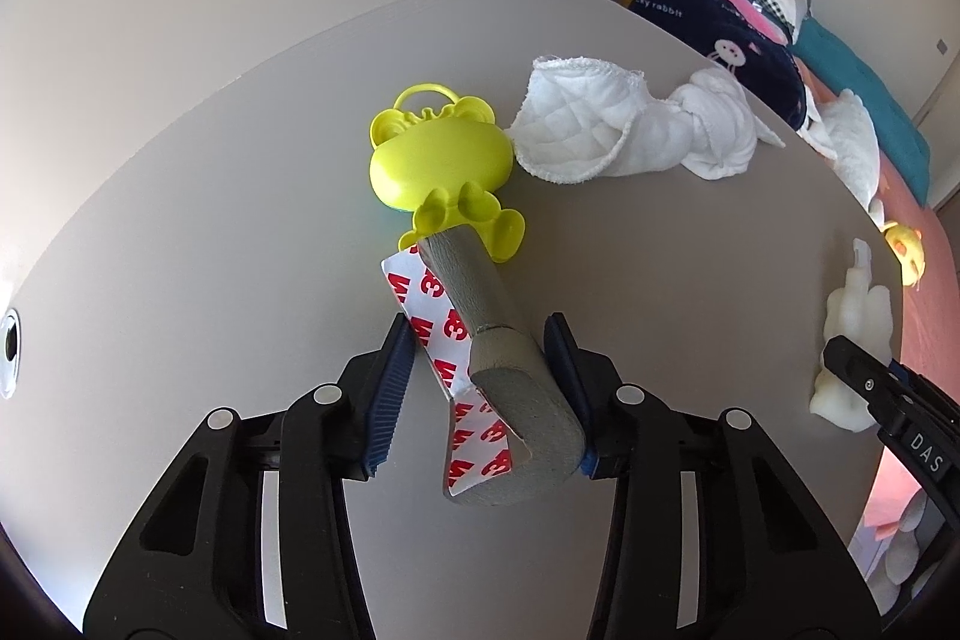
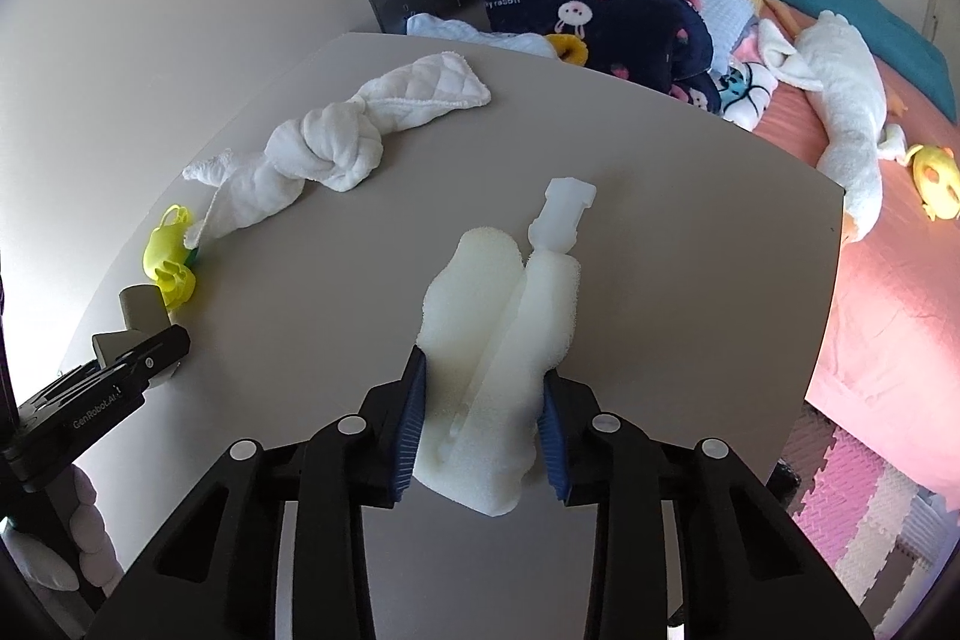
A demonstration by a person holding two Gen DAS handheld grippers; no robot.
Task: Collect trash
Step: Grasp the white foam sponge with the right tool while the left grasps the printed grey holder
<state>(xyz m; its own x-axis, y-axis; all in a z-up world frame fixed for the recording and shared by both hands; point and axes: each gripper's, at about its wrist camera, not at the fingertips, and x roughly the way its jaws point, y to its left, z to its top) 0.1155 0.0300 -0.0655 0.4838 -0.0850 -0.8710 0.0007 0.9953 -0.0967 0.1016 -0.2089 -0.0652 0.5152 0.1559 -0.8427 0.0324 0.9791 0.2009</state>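
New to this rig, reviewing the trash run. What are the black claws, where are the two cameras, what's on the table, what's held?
There is no robot arm: a person carries a handheld two-finger gripper in each hand, with a fisheye camera looking along its jaws. In the left wrist view the left gripper is shut on a grey foam strip with red-printed white backing. In the right wrist view the right gripper is shut on a white foam piece. Both lie on the grey table, which also holds a yellow frog-shaped toy and a knotted white cloth. A bed with blankets stands behind.
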